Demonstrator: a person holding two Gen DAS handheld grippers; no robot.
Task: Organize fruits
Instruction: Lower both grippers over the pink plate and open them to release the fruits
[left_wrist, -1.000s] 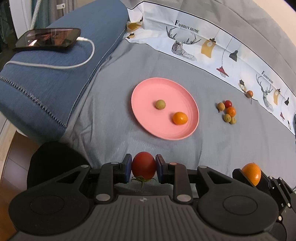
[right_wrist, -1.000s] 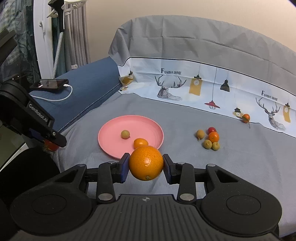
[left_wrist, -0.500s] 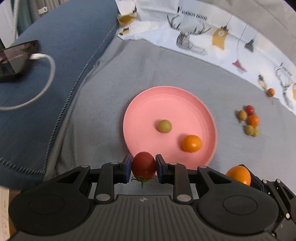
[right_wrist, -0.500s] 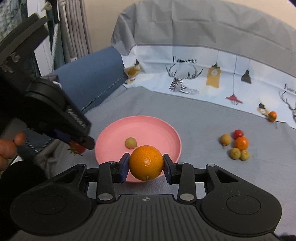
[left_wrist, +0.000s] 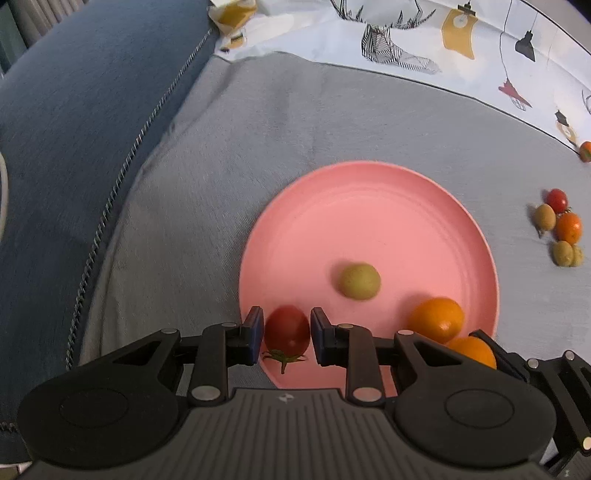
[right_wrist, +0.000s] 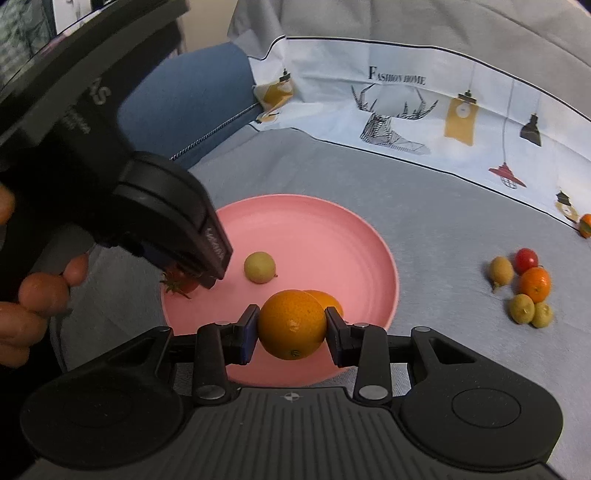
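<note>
My left gripper (left_wrist: 287, 339) is shut on a red cherry tomato (left_wrist: 287, 334) and holds it over the near-left rim of the pink plate (left_wrist: 369, 206). A green fruit (left_wrist: 359, 281) and an orange (left_wrist: 436, 319) lie on the plate. My right gripper (right_wrist: 291, 328) is shut on an orange (right_wrist: 291, 325) over the plate's (right_wrist: 314, 229) near edge. In the right wrist view the left gripper (right_wrist: 192, 275) holds the tomato (right_wrist: 181, 284) low over the plate's left side, next to the green fruit (right_wrist: 259, 267).
A cluster of small fruits (right_wrist: 524, 291) lies on the grey bedcover to the right of the plate, also seen in the left wrist view (left_wrist: 559, 230). One small orange fruit (right_wrist: 585, 225) lies farther right. A blue cushion (left_wrist: 74, 129) rises at the left.
Both grippers have moved forward and down toward the plate. The tomato now hangs over the plate's near-left rim and the held orange over its near edge.
</note>
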